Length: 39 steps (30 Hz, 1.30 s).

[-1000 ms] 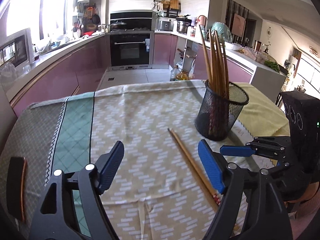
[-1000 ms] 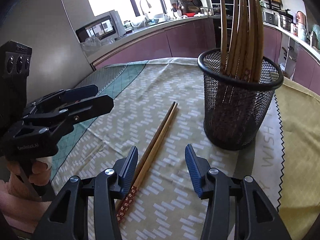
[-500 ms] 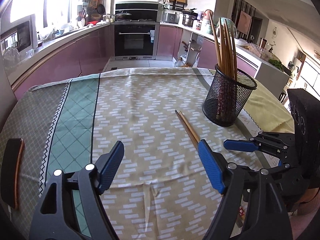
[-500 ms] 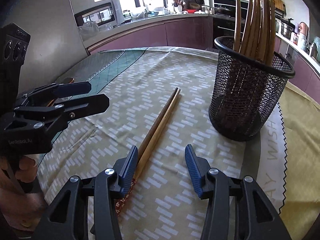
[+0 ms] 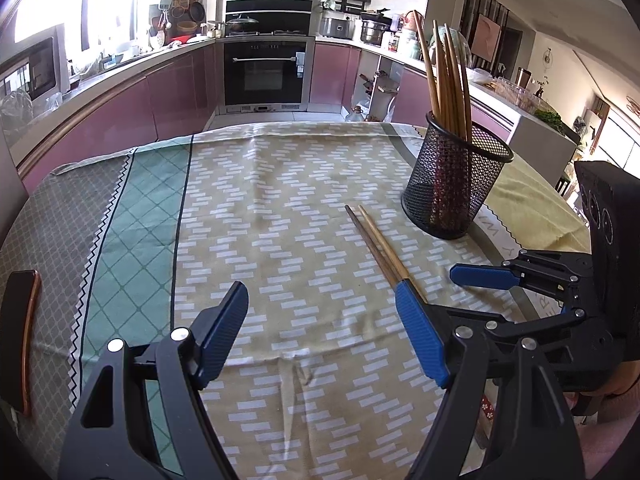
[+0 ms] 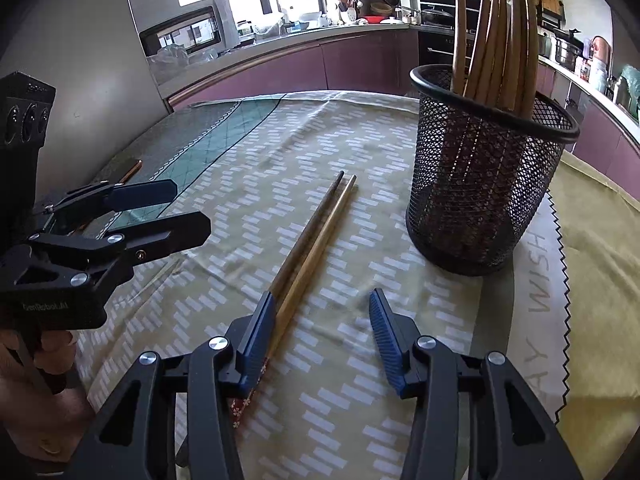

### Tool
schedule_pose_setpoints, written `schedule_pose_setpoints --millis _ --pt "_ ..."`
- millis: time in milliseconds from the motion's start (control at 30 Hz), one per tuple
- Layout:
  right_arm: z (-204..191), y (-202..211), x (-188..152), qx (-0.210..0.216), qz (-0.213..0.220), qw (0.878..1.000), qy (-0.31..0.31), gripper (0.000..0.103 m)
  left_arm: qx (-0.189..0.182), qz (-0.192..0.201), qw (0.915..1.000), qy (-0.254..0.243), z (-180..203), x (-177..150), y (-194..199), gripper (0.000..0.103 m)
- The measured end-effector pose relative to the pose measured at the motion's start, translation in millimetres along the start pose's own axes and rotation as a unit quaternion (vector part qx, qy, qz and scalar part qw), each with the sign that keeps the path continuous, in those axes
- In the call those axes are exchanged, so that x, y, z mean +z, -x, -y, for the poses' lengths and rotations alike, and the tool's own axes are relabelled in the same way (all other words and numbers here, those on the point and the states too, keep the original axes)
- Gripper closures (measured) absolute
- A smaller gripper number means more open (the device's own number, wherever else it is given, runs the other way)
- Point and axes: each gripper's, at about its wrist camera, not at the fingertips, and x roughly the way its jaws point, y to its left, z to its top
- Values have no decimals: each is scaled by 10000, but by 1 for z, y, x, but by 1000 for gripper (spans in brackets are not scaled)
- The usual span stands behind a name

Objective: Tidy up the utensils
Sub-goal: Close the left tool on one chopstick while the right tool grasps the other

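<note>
Chopsticks: 2 slim wooden chopsticks (image 6: 316,236) with red flower-patterned handle ends lie loose, side by side and touching, on the bench's beige zigzag-patterned tablecloth (image 5: 280,216), just beside the black wire-mesh holder (image 6: 480,200).
Holder: upright, already carrying a bunch of wooden chopsticks (image 6: 500,40) that lean and fan out above its rim.
Long axis: in the right wrist view the pair runs from the patterned ends under the right claw up and slightly right to the narrow tips, which point away from the person and stop short of the holder.
Right claw (image 6: 320,332): spread part way, nothing pinched; its left pad sits over or against the pair near the handle end, and I cannot tell whether it touches; the right pad stands apart over bare cloth.
Left claw (image 5: 320,336): spread wide and empty, hovering over bare cloth beside the pair.
Step in hand: likely the right claw lining up to take both sticks.
Doing it well: shift the right claw sideways until both sticks lie between the pads, keep the pads across the long axis, and pinch close to the patterned ends so both lift together.
Risk: a skewed pinch may catch only 1 stick or roll them apart.
</note>
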Motion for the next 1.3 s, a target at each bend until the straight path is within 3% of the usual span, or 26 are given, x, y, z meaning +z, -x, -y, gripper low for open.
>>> schedule_pose_setpoints --millis 300,633,1300 --pt "3 -4 4 -124 -60 9999 35 65 -68 -114 9999 -73 6 -4 -7 28" --pt "16 -3 5 -50 -78 9998 -161 83 -200 -205 9992 -284 21 -6 -14 29" --pt "34 -1 3 148 -63 9989 -431 89 -285 -542 9968 -516 47 -5 -39 34"
